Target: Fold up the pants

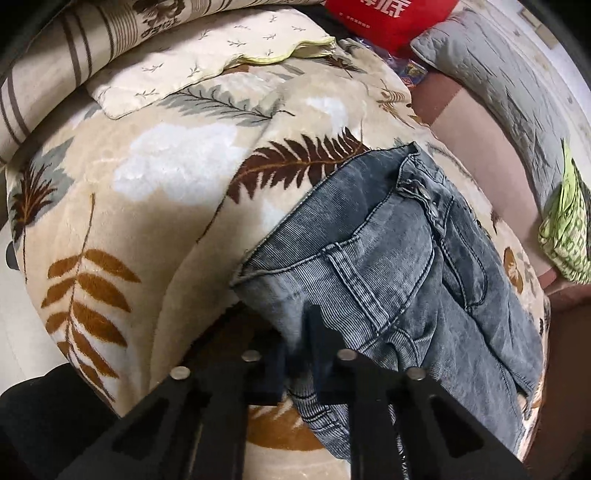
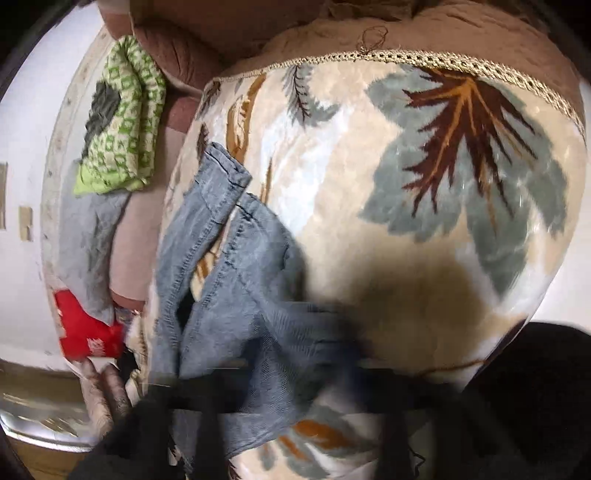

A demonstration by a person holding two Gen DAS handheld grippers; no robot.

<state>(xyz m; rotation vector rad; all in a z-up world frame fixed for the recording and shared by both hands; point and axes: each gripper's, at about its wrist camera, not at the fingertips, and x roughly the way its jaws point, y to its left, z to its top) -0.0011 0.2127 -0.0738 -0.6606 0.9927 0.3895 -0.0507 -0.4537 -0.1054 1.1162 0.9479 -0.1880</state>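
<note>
A leaf-print blanket (image 1: pixel 155 206) covers the bed, pillows (image 1: pixel 207 55) against white walls (image 2: pixel 26 110).

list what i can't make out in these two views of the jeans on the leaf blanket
- Right gripper, right wrist view: motion blur smears its fingers; its grip on the jeans is unreadable.
- Left gripper, left wrist view: the fingertips are dark and blurred against the denim, though they sit shut on the jeans.
- Jeans legs, left wrist view: cut off by the bottom edge and the gripper's body.
- Red bag, left wrist view: cropped by the top edge, print unreadable.
</note>
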